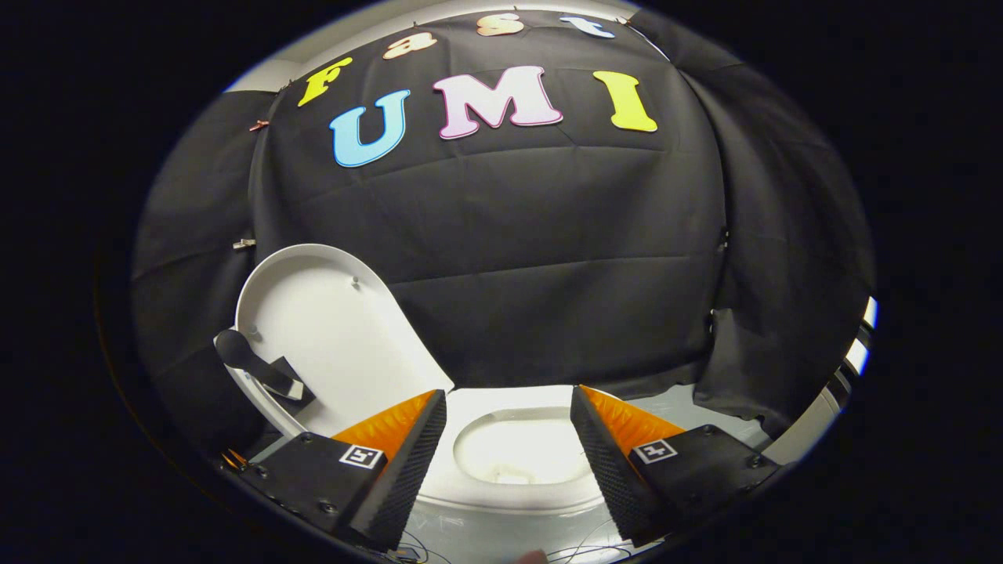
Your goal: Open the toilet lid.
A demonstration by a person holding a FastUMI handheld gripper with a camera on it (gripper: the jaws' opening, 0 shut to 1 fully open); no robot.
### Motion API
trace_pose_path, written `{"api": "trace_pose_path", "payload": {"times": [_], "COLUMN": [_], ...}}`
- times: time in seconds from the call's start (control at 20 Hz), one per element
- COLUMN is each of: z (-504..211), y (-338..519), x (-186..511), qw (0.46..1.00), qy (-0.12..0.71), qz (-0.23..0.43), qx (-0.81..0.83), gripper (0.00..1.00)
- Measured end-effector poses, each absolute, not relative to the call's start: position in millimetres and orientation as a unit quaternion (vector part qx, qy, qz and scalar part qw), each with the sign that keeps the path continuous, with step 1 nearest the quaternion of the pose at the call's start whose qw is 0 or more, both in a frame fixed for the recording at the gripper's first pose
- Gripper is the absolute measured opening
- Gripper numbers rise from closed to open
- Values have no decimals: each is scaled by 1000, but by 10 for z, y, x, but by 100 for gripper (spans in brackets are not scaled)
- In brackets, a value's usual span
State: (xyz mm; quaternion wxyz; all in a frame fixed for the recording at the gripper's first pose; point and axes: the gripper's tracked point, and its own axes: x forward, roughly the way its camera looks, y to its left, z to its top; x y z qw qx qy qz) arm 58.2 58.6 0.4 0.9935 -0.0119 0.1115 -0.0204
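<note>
The white toilet lid (329,337) stands raised, leaning back to the left against the black cloth wall. Its inner face is turned toward me. The white toilet seat (509,489) lies flat, and the bowl (517,450) is uncovered between and just beyond my fingers. My gripper (508,411) is open, wide apart, with nothing between the fingers. The left finger (407,462) sits in front of the lid's lower edge.
A black lever-like piece (255,364) lies across the lid's lower left side. The black cloth wall (548,274) hangs close behind the toilet. A light floor (689,407) lies to the right of the bowl. Thin wires (423,548) run below the seat's front.
</note>
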Motion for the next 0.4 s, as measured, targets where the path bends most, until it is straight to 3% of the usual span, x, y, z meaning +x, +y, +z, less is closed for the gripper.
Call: {"api": "trace_pose_path", "payload": {"times": [0.4], "z": [36], "y": [517], "x": [571], "qw": [994], "qy": [102], "qz": [-21], "qx": [-14], "gripper": [99]}}
